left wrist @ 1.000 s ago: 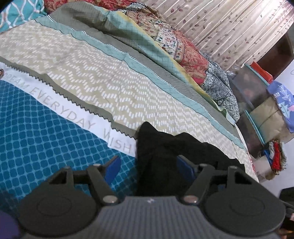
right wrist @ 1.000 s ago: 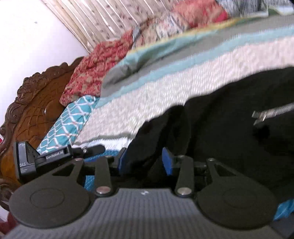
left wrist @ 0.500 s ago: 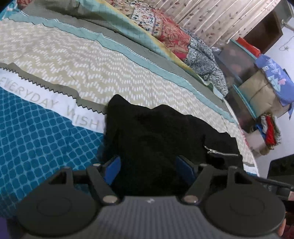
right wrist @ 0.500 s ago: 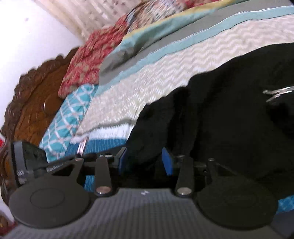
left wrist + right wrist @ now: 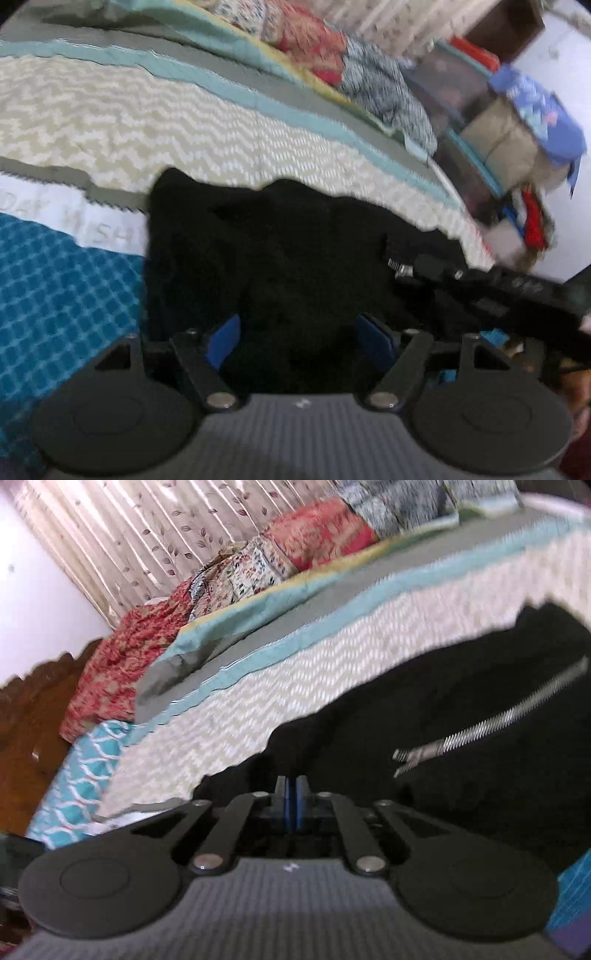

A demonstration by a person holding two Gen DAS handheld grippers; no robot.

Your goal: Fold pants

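Patterned bedspread (image 5: 155, 122) carries the black pants (image 5: 295, 251): the right gripper (image 5: 290, 801) pinches their edge with its 2 fingers together, the left gripper (image 5: 295, 332) gapes around cloth between its fingers, likely needing to close before the fold.

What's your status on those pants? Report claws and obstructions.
Left claw open, astride the black pants. Right claw shut, fingers together at the pants' edge; grip on cloth unconfirmed. Pants bunched on the bedspread, zipper up. No obstruction seen.

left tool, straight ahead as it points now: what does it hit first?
Most likely the black pants. The left tool is open, and the dark cloth already fills the gap between its fingers, so contact comes almost at once. Depth is blurred.
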